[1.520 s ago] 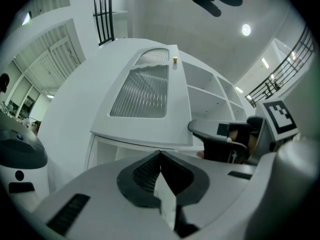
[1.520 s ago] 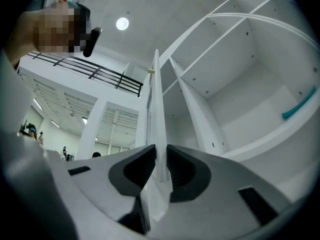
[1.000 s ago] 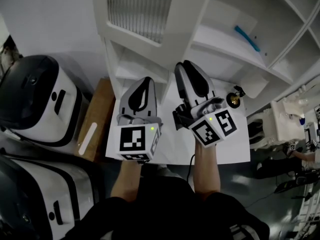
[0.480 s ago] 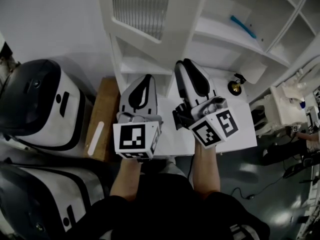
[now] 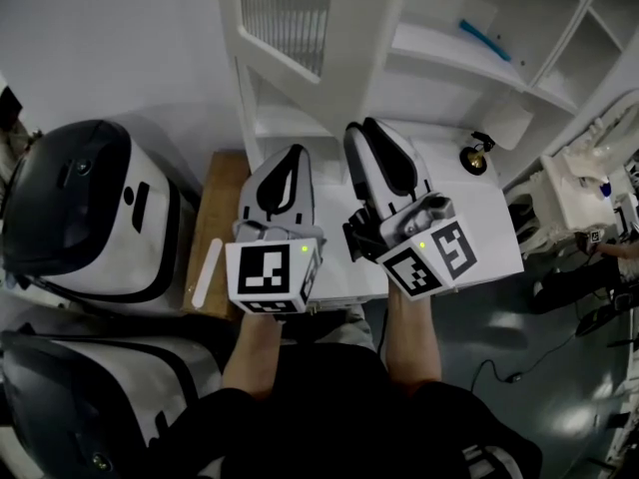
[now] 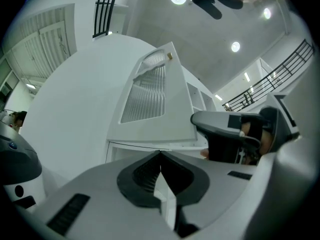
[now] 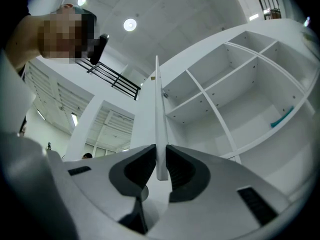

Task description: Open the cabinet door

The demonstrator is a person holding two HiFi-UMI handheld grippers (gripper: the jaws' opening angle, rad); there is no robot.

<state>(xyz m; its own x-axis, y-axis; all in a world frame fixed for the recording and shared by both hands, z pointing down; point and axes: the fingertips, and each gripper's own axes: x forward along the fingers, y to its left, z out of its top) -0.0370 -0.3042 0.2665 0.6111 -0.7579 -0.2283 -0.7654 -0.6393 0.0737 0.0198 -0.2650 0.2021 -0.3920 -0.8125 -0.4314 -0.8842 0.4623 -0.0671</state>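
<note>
Right gripper (image 7: pixel 160 151) is clamped on the edge of the door (image 7: pixel 158 109), which shows edge-on between its pads. The door stands swung out from the cabinet (image 5: pixel 449 53), whose shelves show to its right. Left gripper (image 6: pixel 161 156) has its jaws together with nothing between them, just beside the right gripper and apart from the door.

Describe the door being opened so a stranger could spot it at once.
Find the white shelving cabinet. At its left in the head view hangs a white door with a ribbed panel, swung outward, its edge clamped in the right gripper. Its neighbours are open doorless shelves.
</note>
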